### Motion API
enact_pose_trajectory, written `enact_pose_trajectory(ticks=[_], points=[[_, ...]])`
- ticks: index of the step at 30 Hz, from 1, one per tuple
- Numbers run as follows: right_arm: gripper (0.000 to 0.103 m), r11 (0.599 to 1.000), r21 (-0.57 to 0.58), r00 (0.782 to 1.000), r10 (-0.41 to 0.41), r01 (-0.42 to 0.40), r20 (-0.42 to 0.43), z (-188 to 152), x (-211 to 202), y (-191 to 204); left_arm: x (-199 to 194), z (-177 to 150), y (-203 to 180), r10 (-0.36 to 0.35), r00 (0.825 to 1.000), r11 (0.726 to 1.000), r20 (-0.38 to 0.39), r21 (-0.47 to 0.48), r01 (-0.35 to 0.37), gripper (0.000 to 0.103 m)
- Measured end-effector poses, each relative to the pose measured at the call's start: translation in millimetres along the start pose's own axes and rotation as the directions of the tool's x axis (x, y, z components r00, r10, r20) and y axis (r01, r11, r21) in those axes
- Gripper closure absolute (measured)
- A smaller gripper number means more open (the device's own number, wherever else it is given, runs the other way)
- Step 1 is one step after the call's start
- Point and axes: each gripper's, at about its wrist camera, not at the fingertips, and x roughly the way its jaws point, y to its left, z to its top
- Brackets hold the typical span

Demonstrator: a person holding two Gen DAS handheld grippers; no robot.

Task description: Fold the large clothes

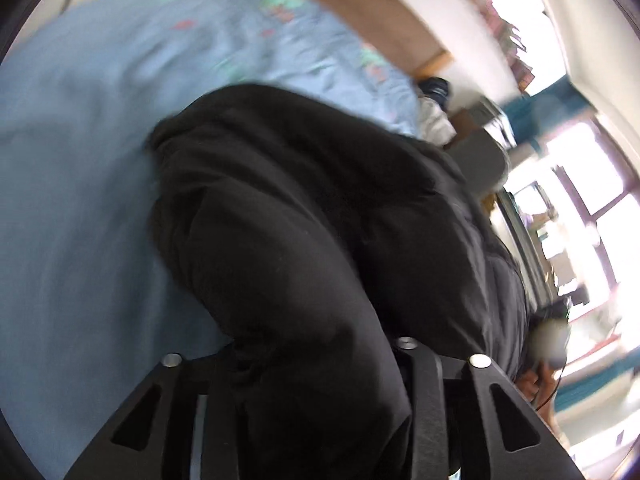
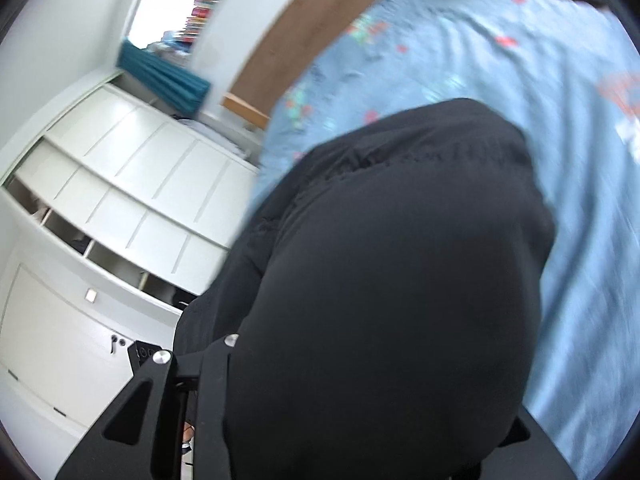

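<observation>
Left gripper (image 1: 320,412) and right gripper (image 2: 360,420) each clamped the black garment (image 1: 304,216). It draped ahead over the blue bedsheet (image 1: 76,184), held up, presumably, for folding.

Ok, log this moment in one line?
left gripper: shut on garment | right gripper: shut on garment | over bed | blurred

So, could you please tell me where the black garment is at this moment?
The black garment fills the middle of both wrist views, bunched between the fingers of the left gripper and the right gripper, over the light blue patterned bedsheet.
</observation>
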Motion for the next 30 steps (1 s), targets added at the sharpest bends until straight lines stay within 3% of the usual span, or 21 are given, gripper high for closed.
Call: enact_pose_trajectory(ticks=[2, 3, 5, 6, 9, 12, 15, 21, 26, 30], points=[[0.057, 0.999, 0.029, 0.999, -0.044, 0.044, -0.011, -4.3, -6.4, -18.5, -7.6, -4.8, 22.6, 0.003, 1.0, 0.998, -0.01, -0.064, -0.003, 0.051], [0.042, 0.996, 0.042, 0.997, -0.075, 0.076, -0.019, -6.6, -10.1, -28.4, -13.6, -6.8, 32.9, 0.014, 1.0, 0.996, -0.016, -0.087, -0.016, 0.045], [0.023, 0.985, 0.081, 0.989, -0.149, 0.15, -0.012, -10.5, -25.2, -48.9, -25.3, -11.9, 47.3, 0.026, 1.0, 0.994, -0.015, -0.108, -0.028, 0.043], [0.021, 0.983, 0.103, 0.988, -0.154, 0.154, -0.003, -12.8, -35.7, -58.1, -32.8, -12.4, 52.3, 0.034, 0.999, 0.992, -0.013, -0.119, -0.035, 0.042], [0.019, 0.975, 0.142, 0.984, -0.177, 0.171, 0.031, -19.8, -68.6, -72.5, -63.3, -12.5, 67.7, 0.093, 0.995, 0.985, 0.026, -0.148, -0.088, 0.036], [0.019, 0.949, 0.139, 0.954, -0.295, 0.285, 0.059, -27.7, -106.5, -72.9, -92.6, -17.2, 68.0, 0.166, 0.985, 0.977, 0.055, -0.141, -0.157, 0.035], [0.019, 0.935, 0.14, 0.935, -0.339, 0.324, 0.103, -39.1, -143.1, -63.0, -110.2, -24.4, 53.4, 0.251, 0.964, 0.964, 0.087, -0.117, -0.24, 0.035], [0.019, 0.912, 0.011, 0.903, -0.408, 0.41, 0.135, -53.6, -174.3, 4.4, -149.4, -62.8, 0.0, 0.334, 0.926, 0.941, 0.175, -0.005, -0.339, 0.031], [0.019, 0.879, -0.123, 0.885, -0.443, 0.46, 0.146, -94.8, -186.0, 62.8, -169.4, -103.8, -37.8, 0.377, 0.894, 0.919, 0.24, 0.021, -0.393, 0.031], [0.019, 0.853, -0.187, 0.872, -0.463, 0.487, 0.159, -130.0, -189.9, 93.2, -175.2, -136.7, -64.1, 0.435, 0.854, 0.883, 0.286, 0.05, -0.467, 0.031]])
